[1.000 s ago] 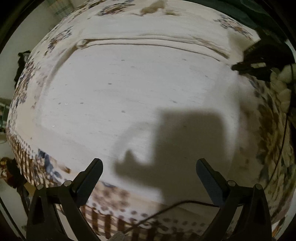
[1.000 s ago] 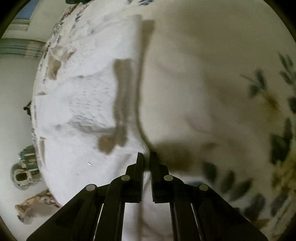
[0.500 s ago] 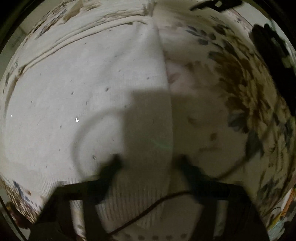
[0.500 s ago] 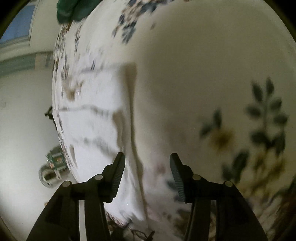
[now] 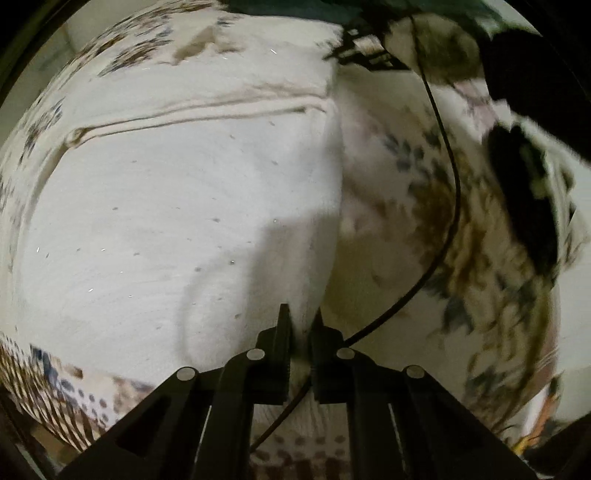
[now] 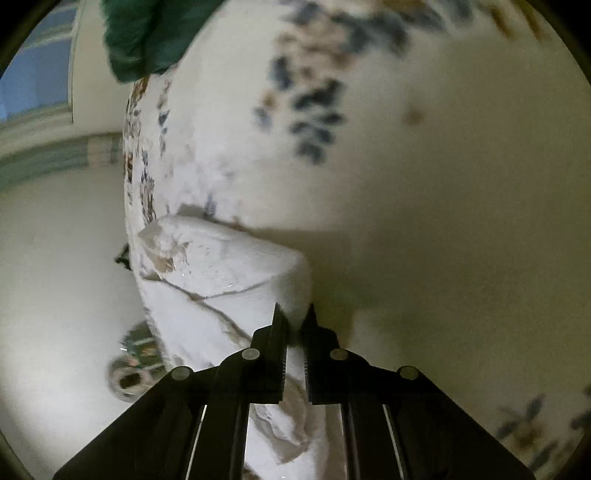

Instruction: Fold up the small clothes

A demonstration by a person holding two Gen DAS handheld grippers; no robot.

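Two grippers work over a floral-print bedspread (image 5: 424, 206), the broadest surface in both views, cream with blue and brown flower sprays. On it lies a white knit garment (image 5: 177, 221), spread flat across the left and centre of the left wrist view, with a raised seam running across its upper part and its right edge falling along a straight vertical line. In the right wrist view the same garment (image 6: 221, 273) shows as a folded, creased white mass near the bedspread's left edge. A dark green cloth (image 6: 147, 33) sits at the far end of the bed, blurred. A thin black cable (image 5: 448, 166) curves across the bedspread to the right of the garment. Left gripper (image 5: 301, 317): jaws have just closed, pinched on the garment's right edge near its lower corner. Right gripper (image 6: 293, 314): jaws have also just closed, clamped on a fold of the garment.
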